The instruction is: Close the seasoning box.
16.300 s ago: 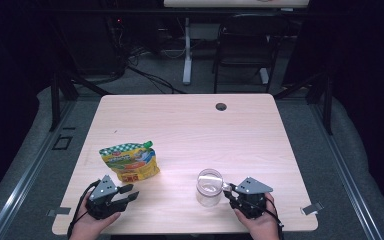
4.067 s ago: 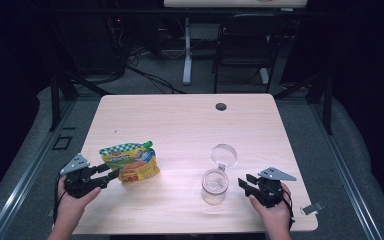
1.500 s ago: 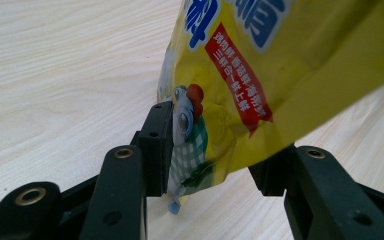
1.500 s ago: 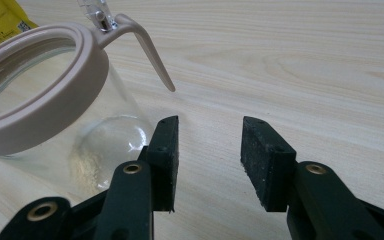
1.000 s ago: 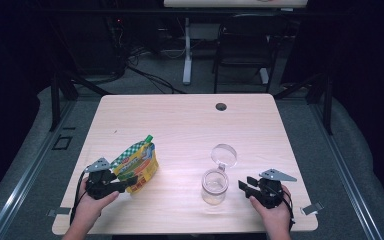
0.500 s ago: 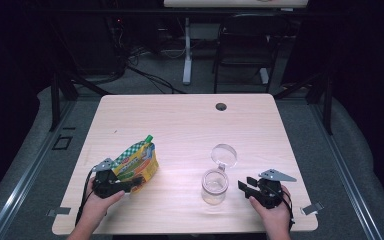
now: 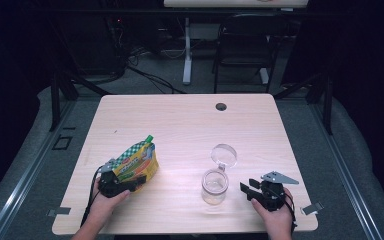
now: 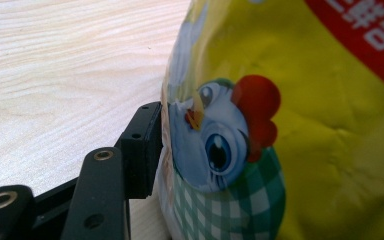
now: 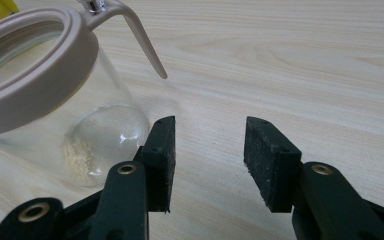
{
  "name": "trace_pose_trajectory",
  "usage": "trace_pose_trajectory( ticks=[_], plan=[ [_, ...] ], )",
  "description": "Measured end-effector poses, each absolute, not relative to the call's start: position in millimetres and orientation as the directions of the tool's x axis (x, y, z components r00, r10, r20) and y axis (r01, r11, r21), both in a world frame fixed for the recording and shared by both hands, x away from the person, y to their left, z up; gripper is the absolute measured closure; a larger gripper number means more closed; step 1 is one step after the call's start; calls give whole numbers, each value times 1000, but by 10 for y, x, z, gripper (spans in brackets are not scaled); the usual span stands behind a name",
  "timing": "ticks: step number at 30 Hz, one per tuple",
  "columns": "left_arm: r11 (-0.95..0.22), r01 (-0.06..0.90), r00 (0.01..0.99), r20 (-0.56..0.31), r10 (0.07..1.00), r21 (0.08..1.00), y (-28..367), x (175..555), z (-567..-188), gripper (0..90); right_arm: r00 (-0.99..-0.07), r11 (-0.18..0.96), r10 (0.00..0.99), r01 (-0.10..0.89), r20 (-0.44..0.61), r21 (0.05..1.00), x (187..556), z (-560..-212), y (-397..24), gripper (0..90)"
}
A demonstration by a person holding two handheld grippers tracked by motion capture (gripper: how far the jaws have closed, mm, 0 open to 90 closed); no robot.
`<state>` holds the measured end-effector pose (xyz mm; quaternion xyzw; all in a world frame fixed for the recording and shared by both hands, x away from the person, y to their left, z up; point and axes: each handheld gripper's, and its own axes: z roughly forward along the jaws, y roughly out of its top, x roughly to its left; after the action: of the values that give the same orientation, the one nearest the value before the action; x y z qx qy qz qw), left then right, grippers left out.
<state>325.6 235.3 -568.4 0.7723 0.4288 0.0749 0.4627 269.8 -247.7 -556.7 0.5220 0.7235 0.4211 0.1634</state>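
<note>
Pale wood-grain table [image 7: 180,120] stands on a grey floor among dark desks and a chair, with a small dark grommet hole [image 7: 221,106] near its far edge. At the near left, the left gripper [image 7: 125,181] is clamped on a yellow snack pouch [image 7: 136,162] printed with a cartoon chicken, which stands tilted with its green-checked top up. At the near right, the right gripper [image 7: 246,188] rests on the table with jaws apart and empty, just beside a clear glass jar [image 7: 215,185] whose hinged lid [image 7: 223,153] lies swung open behind it.
</note>
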Motion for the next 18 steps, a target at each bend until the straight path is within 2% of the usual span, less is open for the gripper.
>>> trace_pose_trajectory(
  ticks=[9,11,18],
  plan=[
    [-208,557,630,-246,736,804,2339,3242,-5713,491,-398,99,894,621,204,778,2696,-5573,-2483,558],
    [-211,562,633,-252,732,800,2334,3236,-5710,528,-401,101,893,621,204,778,2699,-5577,-2479,559],
    [-200,558,631,-256,732,805,2338,3240,-5725,534,-402,104,893,622,202,776,2700,-5582,-2466,558]
  ],
)
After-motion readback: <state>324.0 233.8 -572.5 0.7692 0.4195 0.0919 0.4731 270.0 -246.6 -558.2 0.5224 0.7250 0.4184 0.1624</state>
